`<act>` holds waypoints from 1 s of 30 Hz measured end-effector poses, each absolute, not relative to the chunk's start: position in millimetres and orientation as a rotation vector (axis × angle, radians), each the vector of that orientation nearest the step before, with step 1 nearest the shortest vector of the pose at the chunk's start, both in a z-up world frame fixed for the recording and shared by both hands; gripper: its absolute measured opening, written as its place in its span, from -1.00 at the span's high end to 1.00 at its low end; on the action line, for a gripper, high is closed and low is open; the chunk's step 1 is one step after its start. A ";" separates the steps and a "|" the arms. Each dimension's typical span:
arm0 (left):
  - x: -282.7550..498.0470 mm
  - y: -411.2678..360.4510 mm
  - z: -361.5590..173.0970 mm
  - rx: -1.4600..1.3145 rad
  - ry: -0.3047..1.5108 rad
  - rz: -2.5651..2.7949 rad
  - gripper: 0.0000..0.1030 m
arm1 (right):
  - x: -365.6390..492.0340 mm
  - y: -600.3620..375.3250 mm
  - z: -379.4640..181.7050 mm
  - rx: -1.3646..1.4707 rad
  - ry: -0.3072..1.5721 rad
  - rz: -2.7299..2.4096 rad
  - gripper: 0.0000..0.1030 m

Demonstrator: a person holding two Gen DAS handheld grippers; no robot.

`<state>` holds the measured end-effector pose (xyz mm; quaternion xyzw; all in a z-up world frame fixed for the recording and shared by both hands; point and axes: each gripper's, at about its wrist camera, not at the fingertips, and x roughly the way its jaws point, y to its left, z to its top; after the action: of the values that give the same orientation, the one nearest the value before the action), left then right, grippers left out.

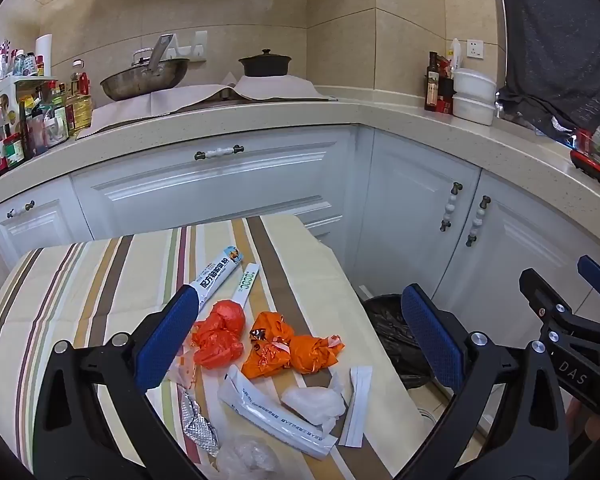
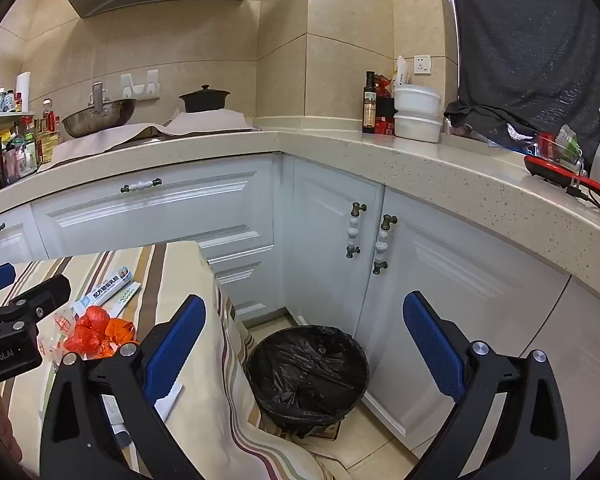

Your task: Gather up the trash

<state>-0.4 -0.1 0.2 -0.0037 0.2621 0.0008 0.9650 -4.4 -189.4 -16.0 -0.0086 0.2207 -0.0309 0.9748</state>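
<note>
Left gripper [image 1: 300,340]: jaws spread wide, empty, above the trash.
Trash: red bag [image 1: 220,336] at 9 o'clock, orange wrappers [image 1: 292,344] centre, perhaps a tissue [image 1: 314,402] at 5.
Right gripper [image 2: 304,344]: wide apart, empty, over the black-lined bin [image 2: 308,376].

striped tablecloth [image 1: 100,280]: cream, brown, maroon, green bands. crumpled bags [image 1: 220,332] red-orange; wrappers [image 1: 292,344] orange. bin liner [image 2: 308,364] black. cabinets [image 2: 160,208] white. gripper pads [image 1: 168,336] blue, textured.
</note>
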 end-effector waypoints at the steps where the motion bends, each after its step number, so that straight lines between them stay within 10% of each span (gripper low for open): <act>1: -0.5 0.0 0.2 -0.008 0.531 0.001 -0.92 | -4.1 -189.6 -16.1 -0.016 0.446 -0.062 -0.87; 30: 2.9 -0.5 -5.4 -0.009 0.551 0.010 -0.92 | -2.9 -190.7 -14.1 -0.005 0.442 -0.062 -0.87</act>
<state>2.9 -0.5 -5.4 -0.0046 0.2722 0.0048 0.9622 -2.9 -190.7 -14.1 -0.0023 0.2191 -0.0306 0.9752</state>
